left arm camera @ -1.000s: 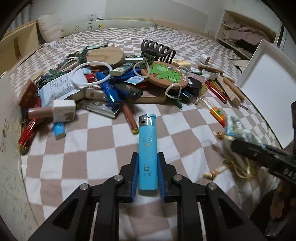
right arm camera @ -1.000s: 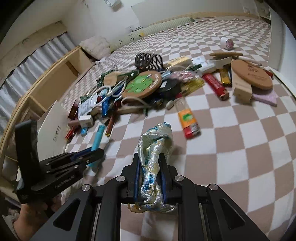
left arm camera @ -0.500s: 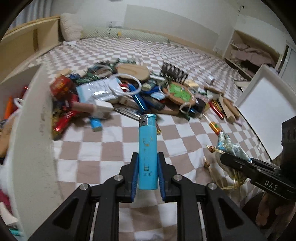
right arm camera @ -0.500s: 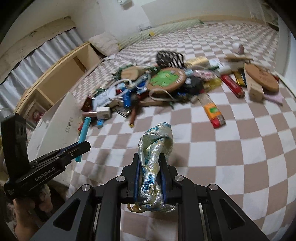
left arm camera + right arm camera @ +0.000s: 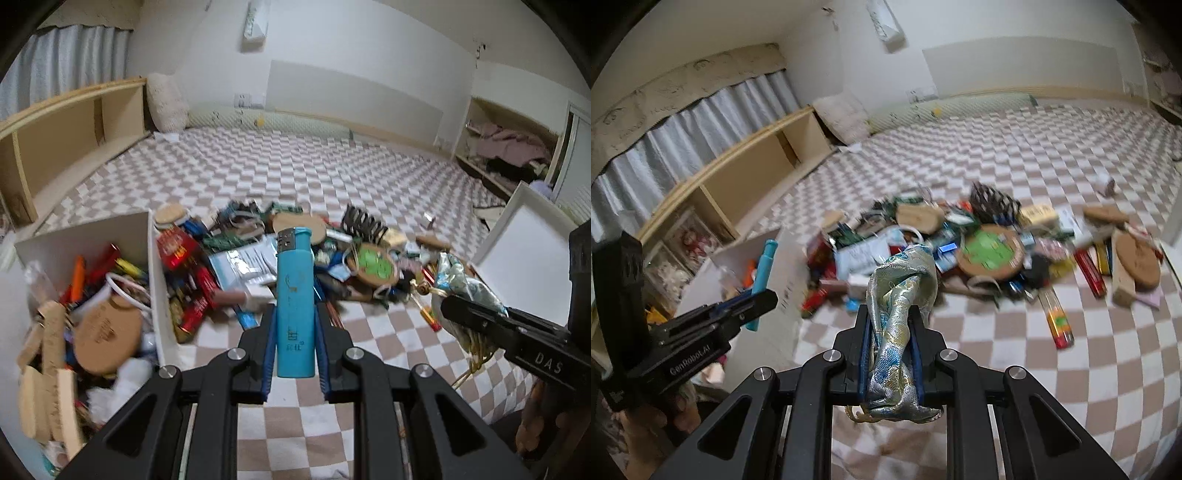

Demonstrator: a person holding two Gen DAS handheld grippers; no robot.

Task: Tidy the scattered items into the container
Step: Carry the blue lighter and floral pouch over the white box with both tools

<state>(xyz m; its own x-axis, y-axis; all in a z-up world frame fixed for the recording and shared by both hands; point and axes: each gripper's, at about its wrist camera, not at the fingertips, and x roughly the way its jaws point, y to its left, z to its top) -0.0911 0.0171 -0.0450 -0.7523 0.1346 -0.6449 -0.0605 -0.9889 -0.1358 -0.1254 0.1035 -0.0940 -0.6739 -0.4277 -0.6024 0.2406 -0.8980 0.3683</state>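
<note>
Container (image 5: 153,280) interior now fills the lower left of the left wrist view, where a second ago only its wall edge showed. Left gripper (image 5: 294,345) has its fingers closed on the blue lighter (image 5: 295,301), upright between them, just right of the container wall. Right gripper (image 5: 891,349) has its fingers clamped on the brocade pouch (image 5: 899,314), held right of the container, level above the checkered bed (image 5: 1015,350).

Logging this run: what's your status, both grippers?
Left gripper shut on blue lighter. Right gripper shut on brocade pouch. White container at left, already part full. Nothing blocks its opening.
</note>
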